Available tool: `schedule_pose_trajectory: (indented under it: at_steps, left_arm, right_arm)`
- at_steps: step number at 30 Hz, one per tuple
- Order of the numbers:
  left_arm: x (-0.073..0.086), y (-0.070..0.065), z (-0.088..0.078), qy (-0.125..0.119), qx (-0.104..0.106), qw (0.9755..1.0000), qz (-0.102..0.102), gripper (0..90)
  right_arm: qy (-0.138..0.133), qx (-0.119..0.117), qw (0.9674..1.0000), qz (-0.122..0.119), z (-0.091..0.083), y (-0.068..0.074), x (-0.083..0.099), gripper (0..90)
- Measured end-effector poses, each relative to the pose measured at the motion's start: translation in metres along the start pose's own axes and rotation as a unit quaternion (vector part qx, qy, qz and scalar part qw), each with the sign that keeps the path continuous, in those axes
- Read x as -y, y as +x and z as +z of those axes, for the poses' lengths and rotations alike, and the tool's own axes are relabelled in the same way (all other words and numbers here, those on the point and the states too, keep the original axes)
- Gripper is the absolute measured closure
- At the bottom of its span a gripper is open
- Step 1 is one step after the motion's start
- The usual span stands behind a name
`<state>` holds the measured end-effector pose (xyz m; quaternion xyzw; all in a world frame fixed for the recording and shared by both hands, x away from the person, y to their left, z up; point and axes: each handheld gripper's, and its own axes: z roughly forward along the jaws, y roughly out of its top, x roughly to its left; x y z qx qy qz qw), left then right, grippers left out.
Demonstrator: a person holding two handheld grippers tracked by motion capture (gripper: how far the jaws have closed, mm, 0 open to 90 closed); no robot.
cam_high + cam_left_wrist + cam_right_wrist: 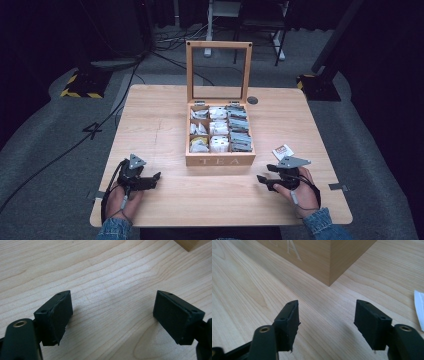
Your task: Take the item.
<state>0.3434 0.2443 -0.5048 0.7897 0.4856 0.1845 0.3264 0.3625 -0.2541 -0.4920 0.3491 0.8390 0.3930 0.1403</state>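
While both grippers rest low over desk (165, 125): left gripper (112, 315) jaws released, empty; right gripper (327, 322) jaws released, empty; tea box (322, 257) corner ahead, top cut off; sachet (419, 308) beside right jaw, cropped.

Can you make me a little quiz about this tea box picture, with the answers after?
1. True or false: the lid of the tea box is shut.
2. What lies on the table just beyond the right gripper? A) spoon B) small packet C) cup
3. Is anything between the jaws of the left gripper?

Key
1. False, the lid stands open.
2. B, a small packet.
3. No, just bare table.
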Motion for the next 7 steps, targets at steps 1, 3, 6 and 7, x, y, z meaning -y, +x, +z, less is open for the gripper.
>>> schedule_pose_trajectory:
  at_steps: [1,3,6,7]
  left_arm:
    - [0.0,0.0,0.0,0.0,0.0,1.0,0.0,16.5]
    - [0.0,0.0,0.0,0.0,0.0,1.0,0.0,16.5]
    - [0.0,0.0,0.0,0.0,0.0,1.0,0.0,16.5]
    - [-0.0001,0.0,0.0001,0.0,0.0,1.0,0.0,16.5]
  right_arm:
    - [0.003,0.001,1.0,-0.006,0.0019,0.0006,0.0009,34.2]
    - [0.011,-0.006,0.9997,-0.021,0.0068,0.0029,0.0041,33.6]
    - [0.01,-0.006,0.9994,-0.031,0.0105,0.0036,0.0058,28.4]
    - [0.008,-0.007,0.9994,-0.032,0.0118,0.0038,0.006,25.9]
